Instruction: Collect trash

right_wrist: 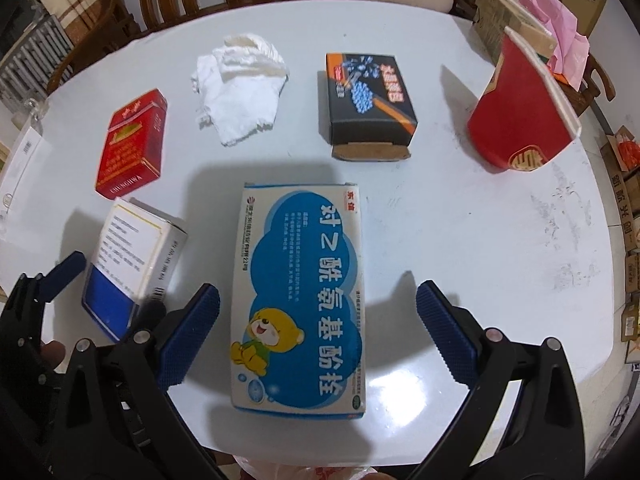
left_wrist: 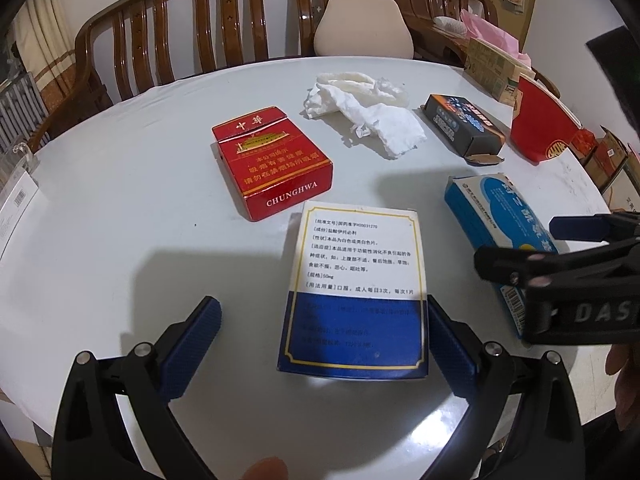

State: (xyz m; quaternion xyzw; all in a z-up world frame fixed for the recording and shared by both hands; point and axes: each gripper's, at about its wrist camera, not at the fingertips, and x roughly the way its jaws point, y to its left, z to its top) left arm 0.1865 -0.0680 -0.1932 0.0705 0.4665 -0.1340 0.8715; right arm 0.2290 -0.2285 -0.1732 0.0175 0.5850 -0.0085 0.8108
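Observation:
A white-and-blue medicine box [left_wrist: 354, 292] lies flat between the open fingers of my left gripper [left_wrist: 324, 320]; its right edge is close to the right pad. It also shows in the right wrist view [right_wrist: 128, 264]. A blue box with a cartoon bear [right_wrist: 300, 300] lies between the open fingers of my right gripper [right_wrist: 318, 308], touching neither pad; it also shows in the left wrist view [left_wrist: 496, 216]. A red Chunghwa cigarette pack [left_wrist: 270, 160], crumpled white tissue [left_wrist: 368, 116] and a black box [left_wrist: 464, 128] lie farther back on the white table [left_wrist: 120, 220].
A red paper container [right_wrist: 524, 116] lies tipped at the right. Cardboard boxes and pink paper [right_wrist: 560, 36] sit beyond it. Wooden chairs [left_wrist: 192, 28] and a beige cushion [left_wrist: 364, 24] stand behind the table. Cartons [right_wrist: 628, 240] are stacked on the floor at right.

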